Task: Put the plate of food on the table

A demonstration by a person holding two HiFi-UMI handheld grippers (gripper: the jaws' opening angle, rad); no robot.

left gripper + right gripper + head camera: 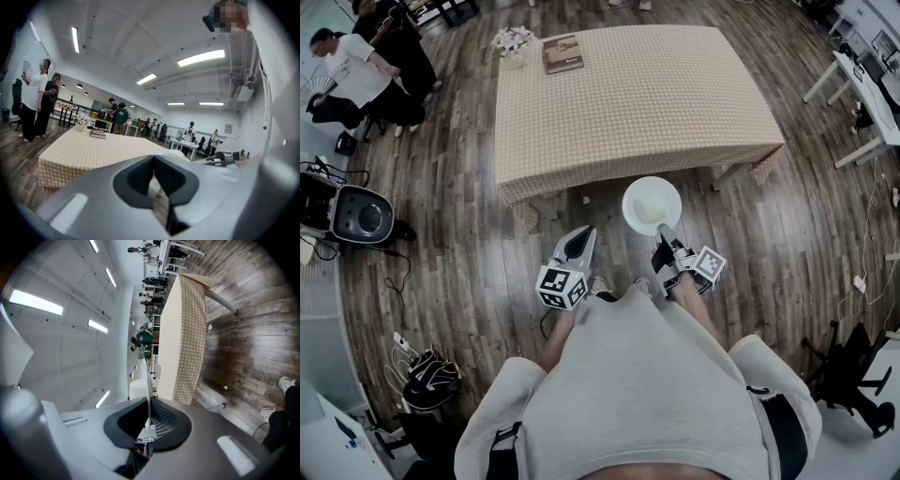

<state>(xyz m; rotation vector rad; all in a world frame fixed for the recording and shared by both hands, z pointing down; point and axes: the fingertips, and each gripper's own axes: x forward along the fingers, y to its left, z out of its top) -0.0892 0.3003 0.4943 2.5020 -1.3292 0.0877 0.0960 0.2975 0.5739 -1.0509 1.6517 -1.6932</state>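
Note:
A round white plate (652, 204) with a pale heap of food on it hangs over the wooden floor, just short of the near edge of the table (628, 103) with the checked cloth. My right gripper (664, 232) is shut on the plate's near rim. The right gripper view has the plate (148, 380) edge-on between the pads of that gripper (148, 401). My left gripper (583, 236) hangs to the plate's left, shut and holding nothing. In its own view the left gripper (153, 161) points at the table (89, 150).
A small pot of flowers (513, 40) and a book (562, 52) stand at the table's far left corner. People (366, 66) stand at the far left. A black device (356, 216) and a bag (427, 380) lie on the floor at left, and a white desk (867, 94) is at right.

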